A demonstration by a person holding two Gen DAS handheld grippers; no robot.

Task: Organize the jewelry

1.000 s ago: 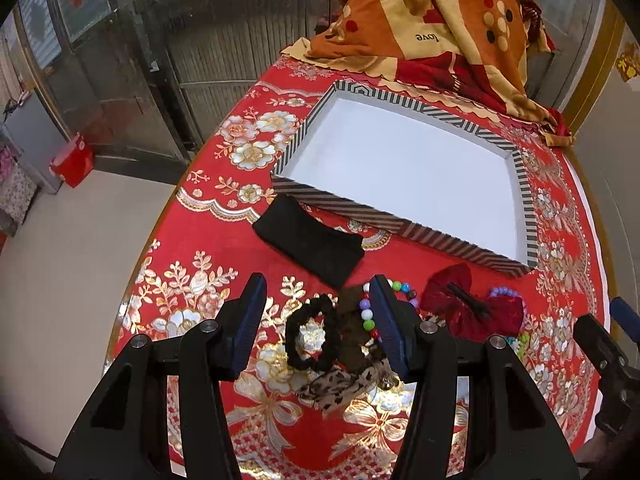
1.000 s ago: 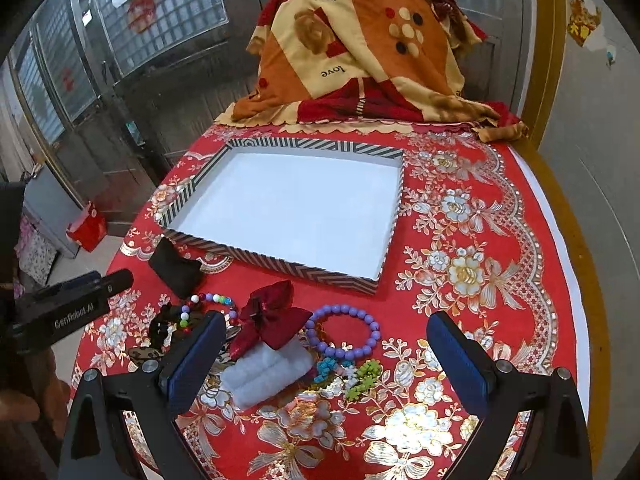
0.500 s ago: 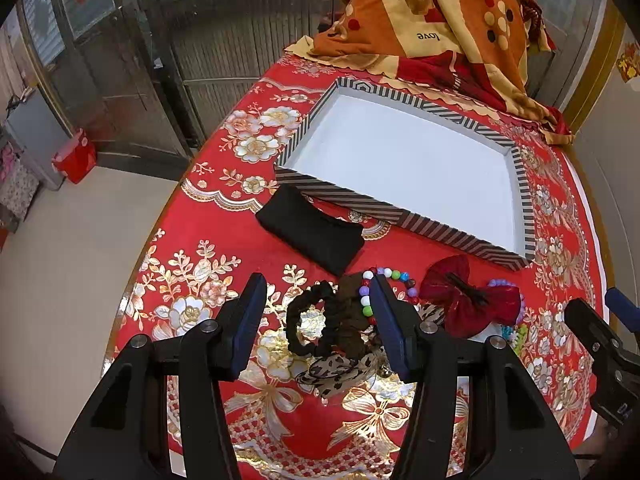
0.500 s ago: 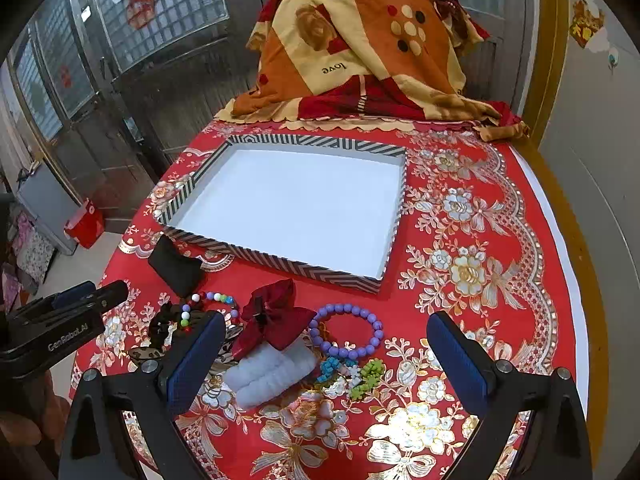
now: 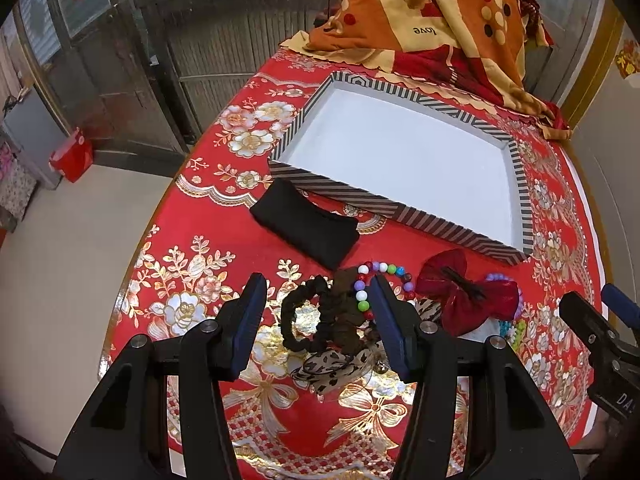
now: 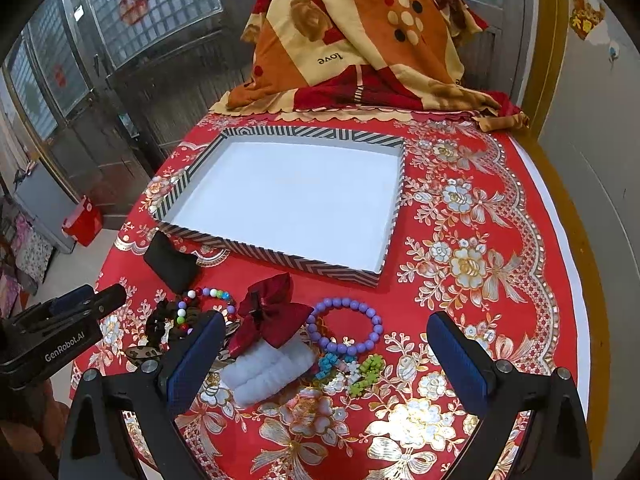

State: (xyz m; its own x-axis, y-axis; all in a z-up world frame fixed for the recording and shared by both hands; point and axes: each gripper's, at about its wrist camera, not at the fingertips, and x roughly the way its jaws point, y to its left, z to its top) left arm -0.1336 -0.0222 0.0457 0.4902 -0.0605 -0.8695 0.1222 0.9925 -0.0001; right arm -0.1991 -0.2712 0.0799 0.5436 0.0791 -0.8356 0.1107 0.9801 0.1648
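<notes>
Blue-padded fingers (image 5: 252,320) of both grippers stand wide apart, holding nothing.

Two wrist cameras peer steeply down from close above the desk's (image 5: 208,216) near edge, sharing the striped tray (image 5: 516,184) (image 6: 280,258) and the trinkets.

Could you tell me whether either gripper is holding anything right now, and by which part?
Nothing is held: left gripper and right gripper both hover with open jaws.
</notes>
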